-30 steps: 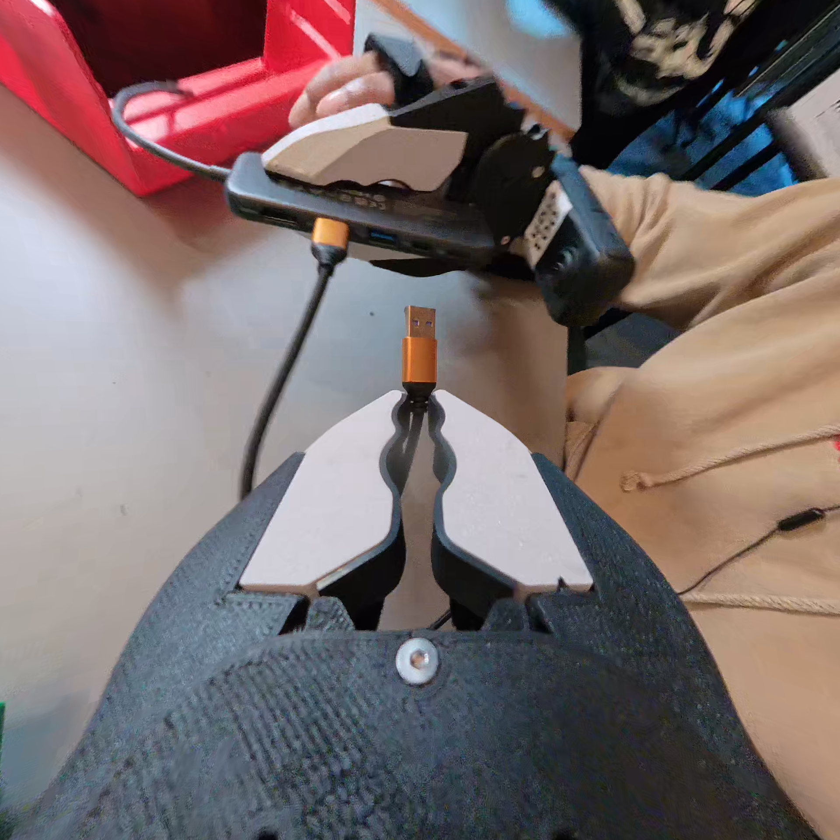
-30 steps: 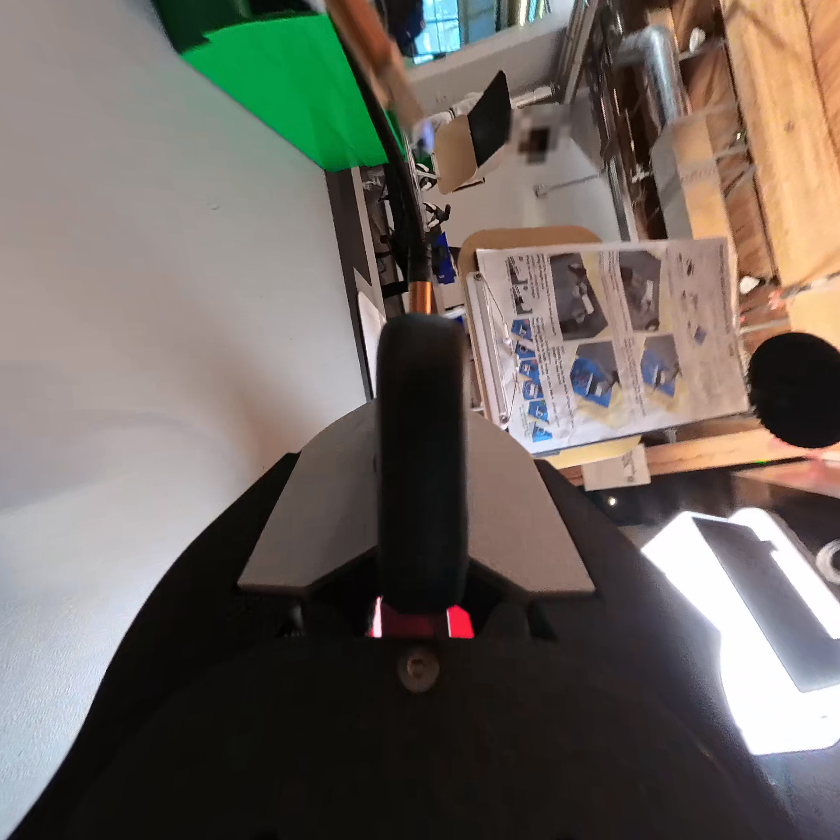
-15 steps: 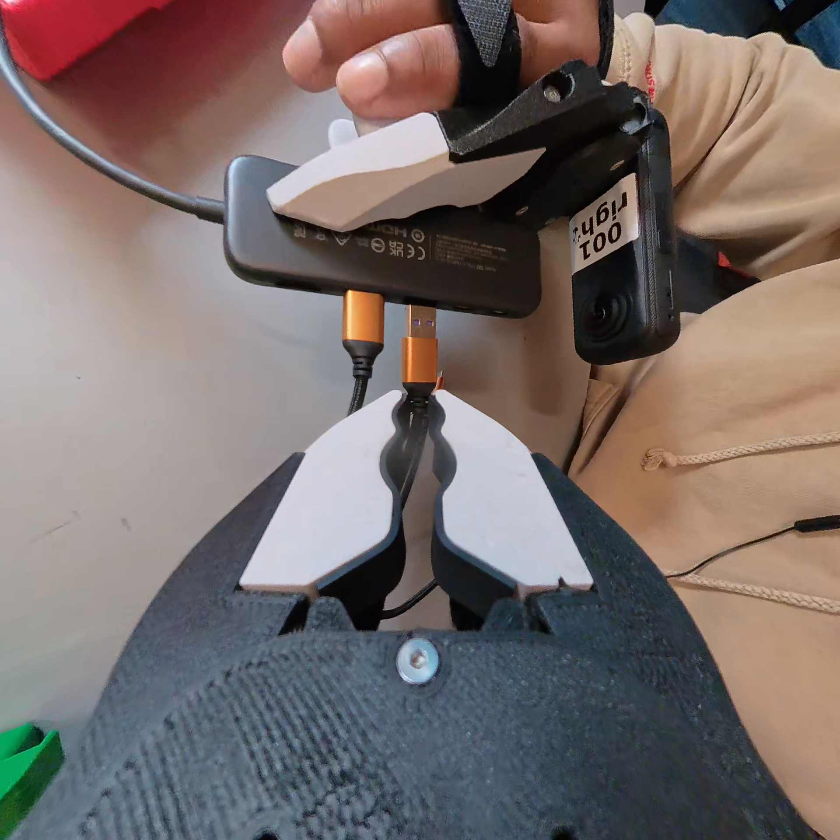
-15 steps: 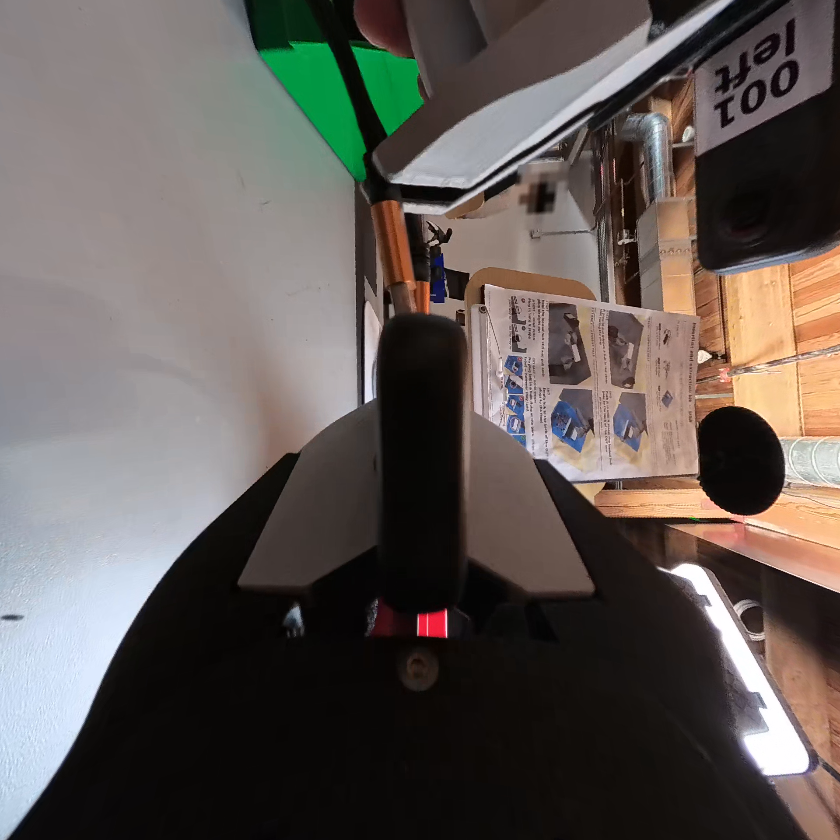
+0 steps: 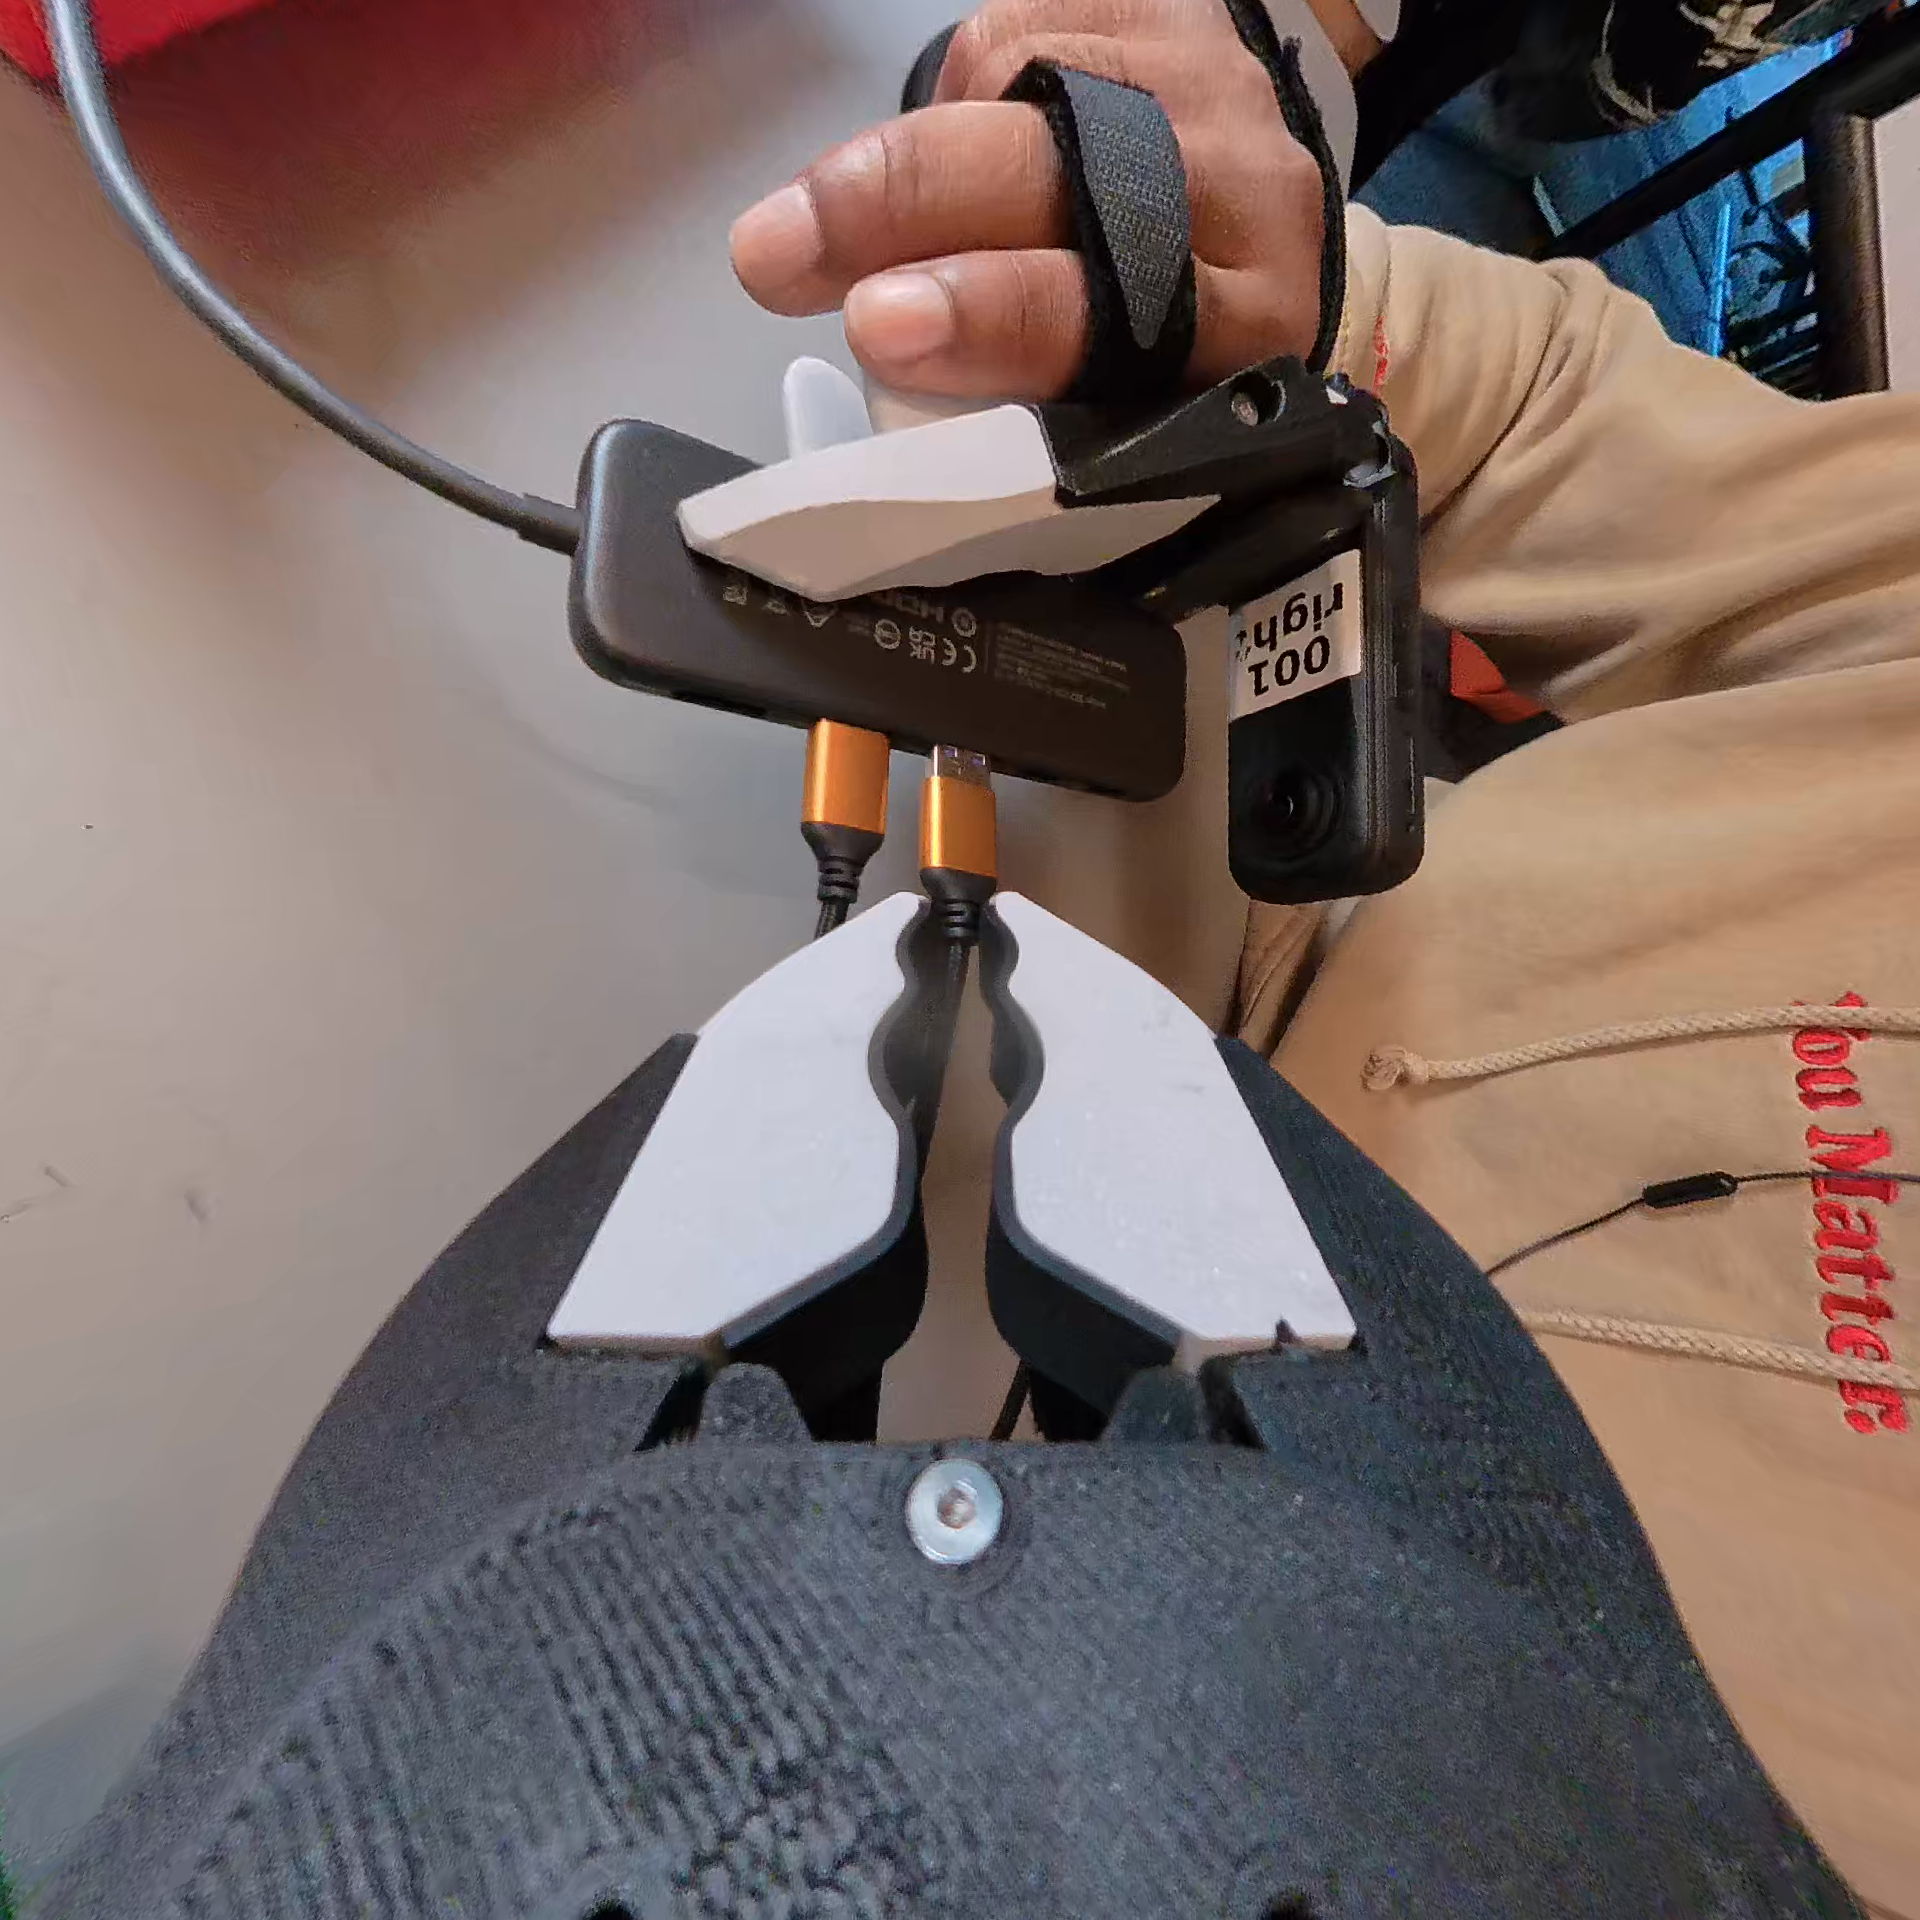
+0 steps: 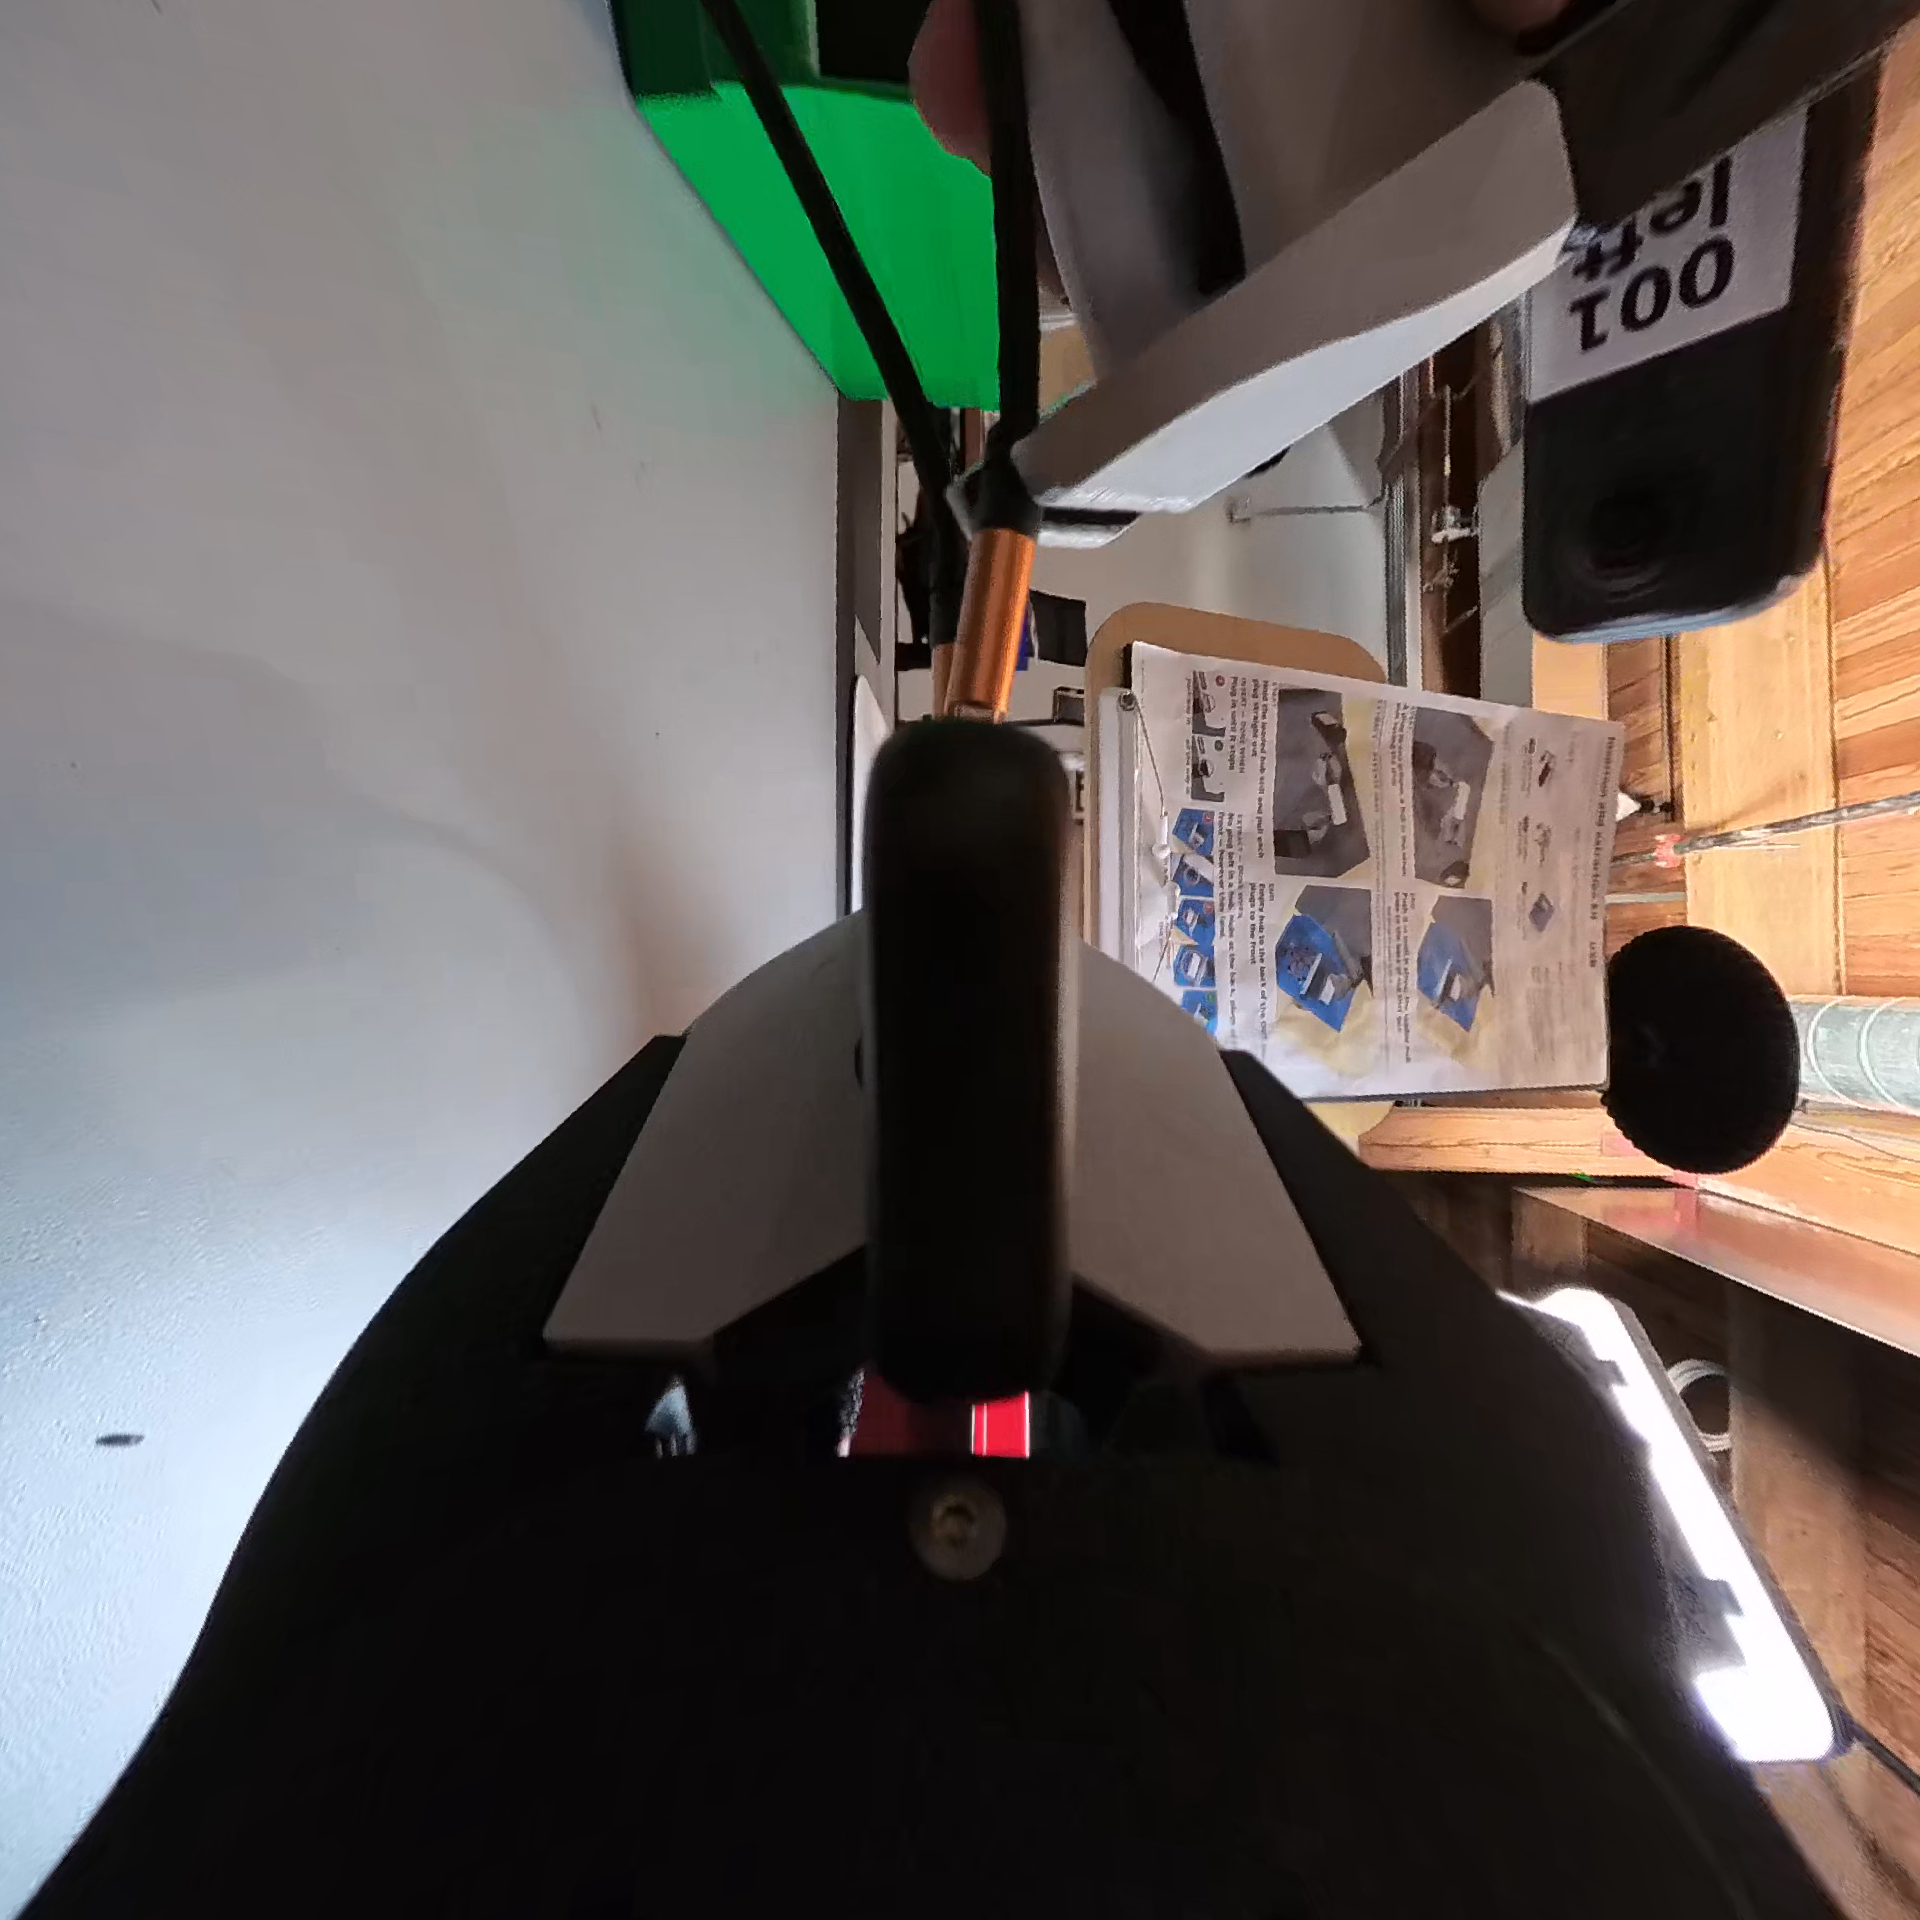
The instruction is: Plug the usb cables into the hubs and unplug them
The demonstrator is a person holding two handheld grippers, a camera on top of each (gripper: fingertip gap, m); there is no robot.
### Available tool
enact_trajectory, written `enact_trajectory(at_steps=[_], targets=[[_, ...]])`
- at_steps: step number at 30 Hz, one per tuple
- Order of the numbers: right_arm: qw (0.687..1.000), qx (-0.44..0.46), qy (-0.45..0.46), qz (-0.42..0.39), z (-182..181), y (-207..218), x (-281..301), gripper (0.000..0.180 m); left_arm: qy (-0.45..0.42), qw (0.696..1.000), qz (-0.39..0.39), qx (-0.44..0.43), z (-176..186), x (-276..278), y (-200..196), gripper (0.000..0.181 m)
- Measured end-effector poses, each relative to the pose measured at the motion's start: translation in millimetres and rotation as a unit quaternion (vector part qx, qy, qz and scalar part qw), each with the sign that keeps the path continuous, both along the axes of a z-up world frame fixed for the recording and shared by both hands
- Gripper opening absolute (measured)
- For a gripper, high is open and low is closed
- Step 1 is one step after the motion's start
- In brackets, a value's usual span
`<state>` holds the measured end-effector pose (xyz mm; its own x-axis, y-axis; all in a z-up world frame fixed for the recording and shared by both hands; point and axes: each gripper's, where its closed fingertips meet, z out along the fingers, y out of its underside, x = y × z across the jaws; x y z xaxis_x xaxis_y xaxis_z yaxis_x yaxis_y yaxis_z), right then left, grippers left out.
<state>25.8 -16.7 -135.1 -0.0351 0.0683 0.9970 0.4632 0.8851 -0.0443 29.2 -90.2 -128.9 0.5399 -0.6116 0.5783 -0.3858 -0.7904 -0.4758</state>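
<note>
In the left wrist view my left gripper (image 5: 956, 909) is shut on the black cable just behind an orange USB plug (image 5: 956, 823). The plug's metal tip is partly inside a port of the dark hub (image 5: 883, 665). A second orange plug (image 5: 847, 781) sits fully in the port to its left. The right gripper (image 5: 862, 520) is shut on the hub and holds it above the table. In the right wrist view the hub (image 6: 966, 1049) stands end-on between my right fingers (image 6: 727, 1132), with the orange plug (image 6: 989, 623) and the left gripper's finger (image 6: 1299, 343) beyond it.
A pale table (image 5: 260, 935) lies below, with a red bin (image 5: 156, 31) at the far left and a green bin (image 6: 883, 208) at the table's other end. A person's tan hoodie (image 5: 1610, 1039) fills the right. A printed sheet (image 6: 1371, 894) stands behind.
The hub and the held plug came together. A second ago the plug was well short of the hub; now its metal tip is partly in the port beside the other plug.
</note>
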Motion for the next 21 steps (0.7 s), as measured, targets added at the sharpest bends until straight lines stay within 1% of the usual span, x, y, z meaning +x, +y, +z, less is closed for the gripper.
enact_trajectory(at_steps=[5,8,13,18,21], targets=[[1.0,-0.006,0.016,-0.008,6,0,1,0.012,-0.029,0.999,0.006,0.021,4,5,4,0.007],[1.0,-0.003,0.004,-0.021,1,1,0,0.012,-0.013,0.999,-0.001,0.029,-3,5,4,0.007],[0.999,-0.015,0.009,-0.026,3,1,0,0.013,-0.024,0.999,0.004,0.045,-3,4,5,0.007],[0.998,-0.043,0.035,-0.007,15,-4,0,0.013,-0.067,0.991,-0.008,0.116,16,4,0,0.008],[0.994,-0.094,0.051,0.006,18,-3,3,0.013,-0.102,0.979,-0.004,0.178,35,-4,-4,0.015]])
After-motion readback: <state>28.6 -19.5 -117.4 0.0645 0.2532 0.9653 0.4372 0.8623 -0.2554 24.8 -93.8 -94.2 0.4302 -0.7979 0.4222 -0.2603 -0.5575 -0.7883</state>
